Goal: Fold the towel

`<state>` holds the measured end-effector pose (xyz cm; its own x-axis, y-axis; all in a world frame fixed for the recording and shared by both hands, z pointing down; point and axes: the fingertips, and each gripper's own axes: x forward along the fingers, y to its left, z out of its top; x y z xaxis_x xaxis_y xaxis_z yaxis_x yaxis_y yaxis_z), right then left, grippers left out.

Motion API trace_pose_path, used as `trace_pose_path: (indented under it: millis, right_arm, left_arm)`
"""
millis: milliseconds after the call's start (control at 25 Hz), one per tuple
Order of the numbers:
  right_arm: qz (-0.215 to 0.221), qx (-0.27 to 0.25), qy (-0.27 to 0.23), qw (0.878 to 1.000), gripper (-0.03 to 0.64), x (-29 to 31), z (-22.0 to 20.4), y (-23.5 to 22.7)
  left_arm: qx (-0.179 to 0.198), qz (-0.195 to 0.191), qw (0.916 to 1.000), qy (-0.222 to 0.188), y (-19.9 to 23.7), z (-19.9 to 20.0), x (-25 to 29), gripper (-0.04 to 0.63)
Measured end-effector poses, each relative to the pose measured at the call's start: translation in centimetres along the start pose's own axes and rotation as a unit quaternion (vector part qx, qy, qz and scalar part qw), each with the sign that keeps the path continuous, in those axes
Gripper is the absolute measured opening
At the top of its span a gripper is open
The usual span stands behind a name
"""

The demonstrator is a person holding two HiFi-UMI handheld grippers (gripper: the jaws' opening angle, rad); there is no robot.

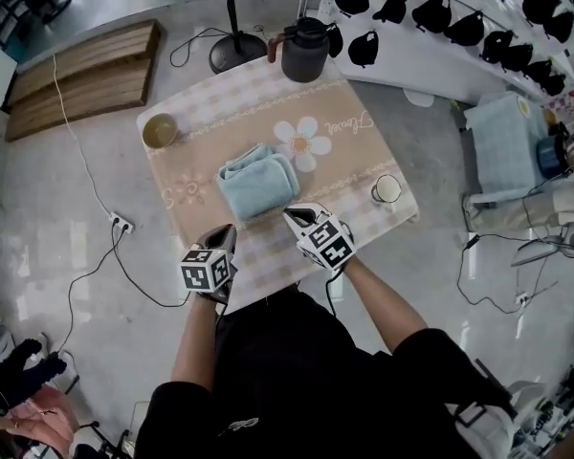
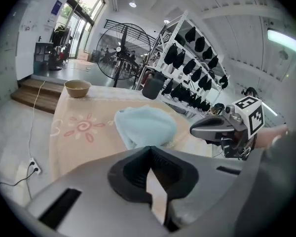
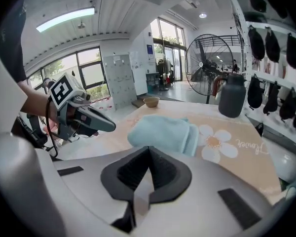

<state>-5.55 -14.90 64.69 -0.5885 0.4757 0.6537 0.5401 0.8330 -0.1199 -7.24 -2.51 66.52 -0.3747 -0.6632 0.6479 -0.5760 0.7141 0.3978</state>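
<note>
on the table (image 1: 231, 103): a folded light-blue towel (image 1: 258, 187) lies near its middle, on a beige checked cloth (image 1: 364, 132) with a daisy print (image 1: 303, 143).
towel: a thick, soft bundle with its layered edges toward the table's right side. nothing rests on it.
left gripper (image 1: 228, 229): over the table's near edge, left of centre, pointing down toward the table's middle. its jaws are pressed together with nothing between them.
right gripper (image 1: 292, 214): over the table's near edge, right of centre, reaching a little further in over the table than the left one. its jaws are pressed together and empty, and its tip is just beside the towel.
bowl (image 1: 160, 130): at the table's far-left corner, upright.
jug (image 1: 305, 51): dark, standing at the table's far edge.
cup (image 1: 386, 189): at the table's right edge, toward the near corner.
fan (image 1: 231, 27): on the floor beyond the table's far edge.
person (image 1: 297, 371): in black, at the table's near edge, one hand on each gripper.
</note>
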Motion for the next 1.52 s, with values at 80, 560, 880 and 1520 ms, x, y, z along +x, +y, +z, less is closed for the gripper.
trace_pose_path:
  millis: [80, 560, 880, 1520]
  right_arm:
    - [0.006, -0.004, 0.004, 1.0, 0.002, -0.1, -1.1, 1.4]
    - [0.042, 0.019, 0.024, 0.999, 0.0, -0.9, -6.3, 7.6]
    - [0.033, 0.013, 0.034, 0.999, 0.0, -0.6, -6.2, 10.0]
    - [-0.073, -0.009, -0.134, 0.988, 0.0, -6.0, 14.8, 11.8]
  left_arm:
    - [-0.002, 0.008, 1.0, -0.001, -1.1, -1.0, -0.3, 0.005]
    - [-0.029, 0.043, 0.9984, 0.022, -3.8, -8.1, -2.5, 0.005]
    - [-0.032, 0.025, 0.9987, 0.032, -3.8, -9.9, -3.9, 0.005]
    - [0.051, 0.021, 0.9823, -0.179, -3.2, 8.9, -16.4, 0.005]
